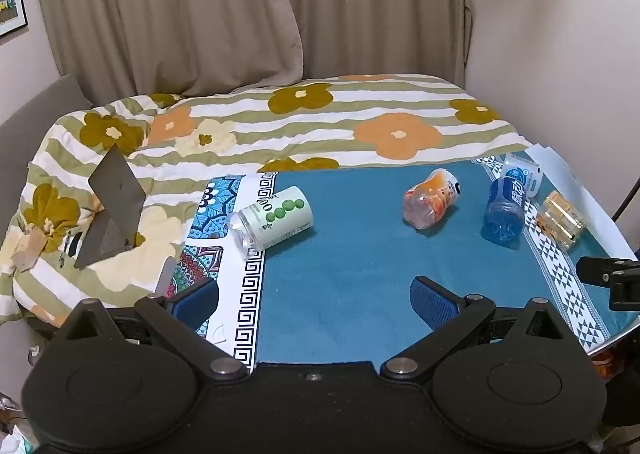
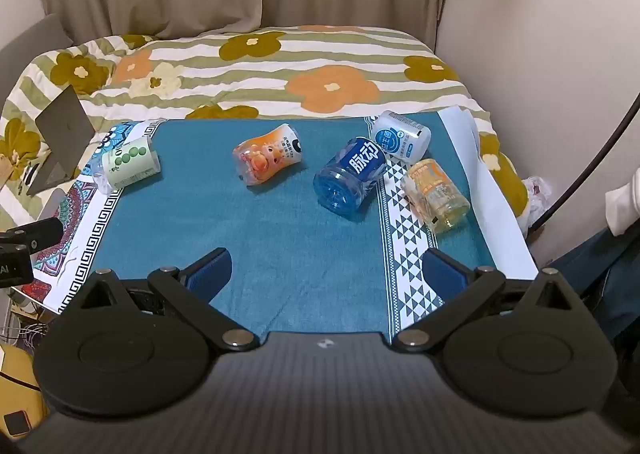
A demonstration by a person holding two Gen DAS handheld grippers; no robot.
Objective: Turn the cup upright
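Several cut-bottle cups lie on their sides on the blue cloth (image 1: 344, 254) (image 2: 280, 222). A green-dotted cup (image 1: 274, 218) (image 2: 126, 165) lies at the left. An orange cup (image 1: 432, 198) (image 2: 268, 159) lies in the middle. A blue cup (image 1: 504, 210) (image 2: 352, 178), a white cup (image 1: 524, 172) (image 2: 402, 136) and a yellow cup (image 1: 560, 220) (image 2: 436, 194) lie at the right. My left gripper (image 1: 316, 302) is open and empty, near the cloth's front edge. My right gripper (image 2: 328, 274) is open and empty, in front of the blue cup.
A bed with a flowered quilt (image 1: 320, 126) (image 2: 280, 66) lies behind the table. An open grey laptop (image 1: 112, 210) (image 2: 60, 138) stands on it at the left. Curtains and a wall close the back. The table edge (image 2: 504, 214) runs along the right.
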